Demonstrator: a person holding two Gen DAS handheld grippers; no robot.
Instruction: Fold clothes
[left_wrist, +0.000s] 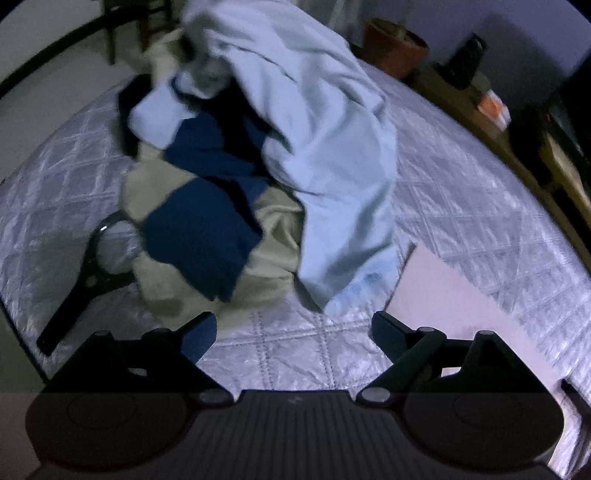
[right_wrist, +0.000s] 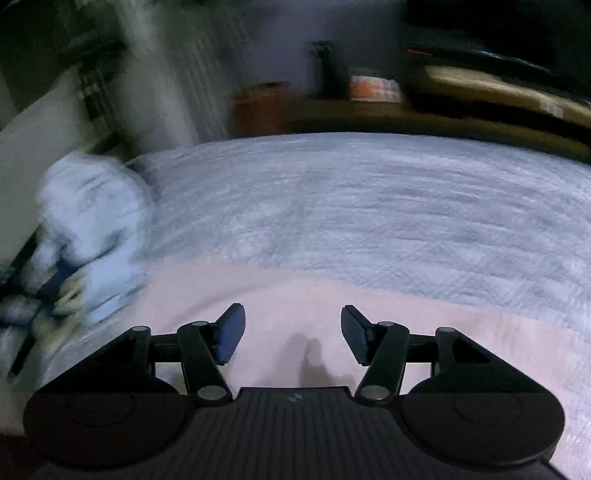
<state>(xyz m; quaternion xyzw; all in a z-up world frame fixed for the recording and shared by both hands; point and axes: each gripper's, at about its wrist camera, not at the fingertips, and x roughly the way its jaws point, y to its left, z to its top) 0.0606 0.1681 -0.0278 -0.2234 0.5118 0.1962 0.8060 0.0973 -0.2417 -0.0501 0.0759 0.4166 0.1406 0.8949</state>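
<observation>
A heap of clothes lies on the quilted bed (left_wrist: 461, 192): a pale blue garment (left_wrist: 314, 147) draped over a navy one (left_wrist: 207, 221) and a beige one (left_wrist: 266, 266). My left gripper (left_wrist: 293, 332) hangs open above the bed just in front of the heap, with nothing between its fingers. A flat pink garment (right_wrist: 295, 295) lies spread on the bed under my right gripper (right_wrist: 293, 332), which stands open and empty above it. In the blurred right wrist view the pale blue garment (right_wrist: 92, 221) shows at the left. A corner of the pink garment (left_wrist: 443, 295) reaches into the left wrist view.
A black racket-shaped object (left_wrist: 88, 273) lies on the bed left of the heap. Beyond the bed stand a terracotta pot (left_wrist: 395, 48), a dark bottle (left_wrist: 465, 59) and an orange box (left_wrist: 493, 105) on a wooden shelf (left_wrist: 535, 158).
</observation>
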